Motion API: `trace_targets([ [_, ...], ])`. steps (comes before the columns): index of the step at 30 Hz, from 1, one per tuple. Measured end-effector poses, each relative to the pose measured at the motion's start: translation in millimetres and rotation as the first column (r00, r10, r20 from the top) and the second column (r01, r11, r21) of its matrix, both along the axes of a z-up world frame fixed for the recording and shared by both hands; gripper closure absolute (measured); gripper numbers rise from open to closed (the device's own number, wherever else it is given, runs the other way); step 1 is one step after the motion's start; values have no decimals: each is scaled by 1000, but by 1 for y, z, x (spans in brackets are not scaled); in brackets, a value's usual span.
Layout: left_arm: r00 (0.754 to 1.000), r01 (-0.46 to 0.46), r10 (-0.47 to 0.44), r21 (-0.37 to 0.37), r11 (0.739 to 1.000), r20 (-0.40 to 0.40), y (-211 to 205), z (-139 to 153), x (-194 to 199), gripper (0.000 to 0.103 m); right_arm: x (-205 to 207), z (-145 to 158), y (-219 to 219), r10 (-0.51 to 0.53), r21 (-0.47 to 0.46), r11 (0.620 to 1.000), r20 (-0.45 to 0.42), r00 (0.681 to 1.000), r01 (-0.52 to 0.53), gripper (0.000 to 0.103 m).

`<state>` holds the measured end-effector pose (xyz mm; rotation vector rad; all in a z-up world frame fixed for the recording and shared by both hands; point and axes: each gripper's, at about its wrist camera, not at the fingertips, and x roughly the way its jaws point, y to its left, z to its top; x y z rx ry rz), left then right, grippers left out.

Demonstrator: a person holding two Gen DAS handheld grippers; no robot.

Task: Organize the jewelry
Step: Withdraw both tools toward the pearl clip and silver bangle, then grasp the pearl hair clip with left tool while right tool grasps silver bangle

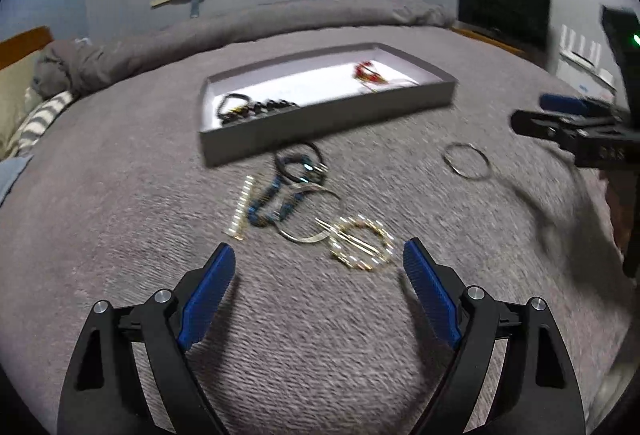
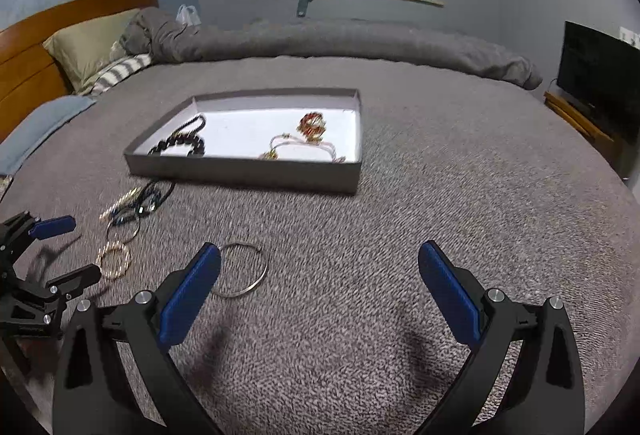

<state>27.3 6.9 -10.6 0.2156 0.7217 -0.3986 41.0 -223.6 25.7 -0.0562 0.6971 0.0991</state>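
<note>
Jewelry is split between two places: some already lies inside the shallow grey tray [image 2: 248,171], a black bead string [image 2: 180,145] at its left end and a red-and-gold piece [image 2: 312,125] with a pale cord toward its right, while the rest sits loose on the bed [image 2: 440,235] just in front of the tray. Before the tray's near wall lies a tangle of dark and blue bracelets [image 1: 288,187], a gold strip, a silver bangle [image 1: 308,215] and a gold beaded hoop [image 1: 360,245]; a thin silver ring [image 2: 240,271] lies apart, off toward the tray's right end. The left claw [image 1: 318,263] stands wide open and empty, with the gold hoop just ahead of its right finger; the right claw [image 2: 320,267] is likewise wide open and holds nothing, its left finger beside the thin ring. The overlapping pieces could snag, so lifting one may drag its neighbours along. Thin bangles lying flat on the soft, nubby grey blanket may sink or slip away from the pads. Around the bed are blue-grey walls, a wooden headboard with pillows, a cluttered shelf and a dark screen.
</note>
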Motion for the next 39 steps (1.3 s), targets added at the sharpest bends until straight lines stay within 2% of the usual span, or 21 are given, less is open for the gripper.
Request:
trace_targets([
  [4,999,36,-36,14,999,16,-7,-1,-5,15,2,-6,7,36,-33,999,-16,999,-37,5],
  [7,999,48,-48,-4,999,20,-6,1,-7,15,1,-8,11,54,-52,997,-16,998,-55,5],
  [12,998,56,-56,-16,998,9,-8,-2,-5,18,1,-8,8,83,22,996,-41,996,-82,6],
  [14,999,53,-53,-16,998,12,-11,-2,-5,21,0,-7,9,90,23,996,-38,995,-89,9],
  [19,999,51,-51,0,999,-5,-18,-9,-1,34,2,-11,11,115,44,993,-68,991,-112,31],
  [22,999,50,-50,0,999,-3,-18,-10,-1,37,2,-13,15,163,77,985,-82,983,-157,36],
  [24,998,57,-57,-4,998,2,-19,-10,-1,40,2,-14,21,195,81,979,-82,977,-188,36],
  [29,998,65,-65,-3,998,-10,-20,-13,1,44,4,-24,36,220,23,976,-86,972,-219,36],
  [32,997,72,-72,-19,997,-18,-18,-13,2,53,6,-29,39,217,-3,976,-94,972,-218,36],
  [35,997,69,-70,-30,997,-22,-16,-13,3,61,8,-31,36,214,6,977,-95,972,-215,36],
  [39,997,65,-66,-53,997,-27,-12,-13,4,62,9,-31,34,210,18,978,-85,974,-209,36],
])
